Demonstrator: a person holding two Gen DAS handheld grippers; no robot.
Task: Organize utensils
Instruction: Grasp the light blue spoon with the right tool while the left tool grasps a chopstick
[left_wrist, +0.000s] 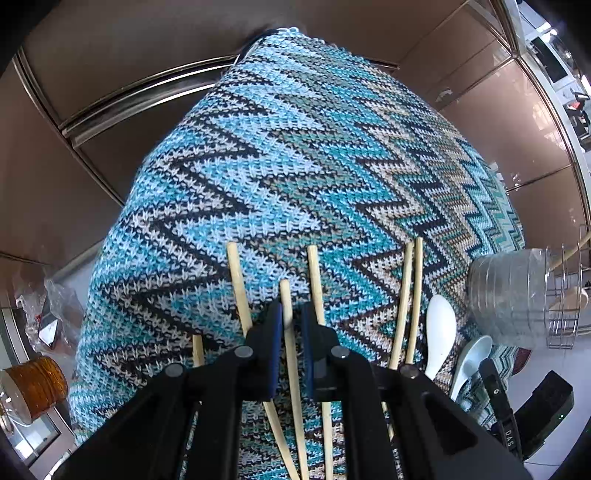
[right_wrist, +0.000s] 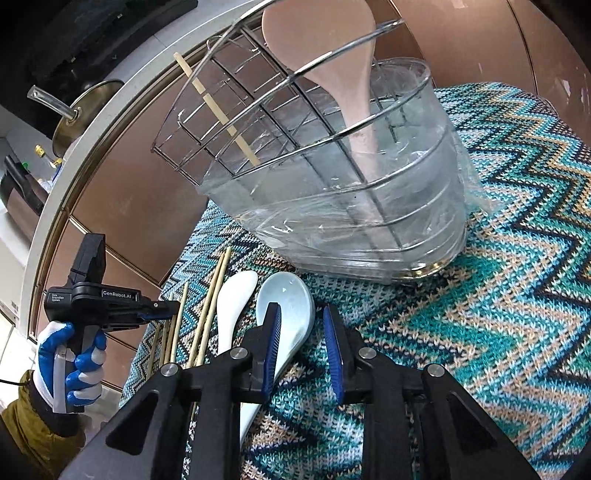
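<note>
Beside the rack (right_wrist: 229, 110) lie six chopsticks (left_wrist: 238, 284) and two spoons (left_wrist: 439, 332); inside it, one chopstick (right_wrist: 218, 110) and one spatula (right_wrist: 332, 55).

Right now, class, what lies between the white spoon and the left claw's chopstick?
Two chopsticks lie side by side on the cloth between the white spoon and the left claw, in the left wrist view.

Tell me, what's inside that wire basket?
Inside the wire basket stand a pink-beige spatula and one chopstick. A clear plastic liner blurs the bottom, so anything down there is hidden.
</note>
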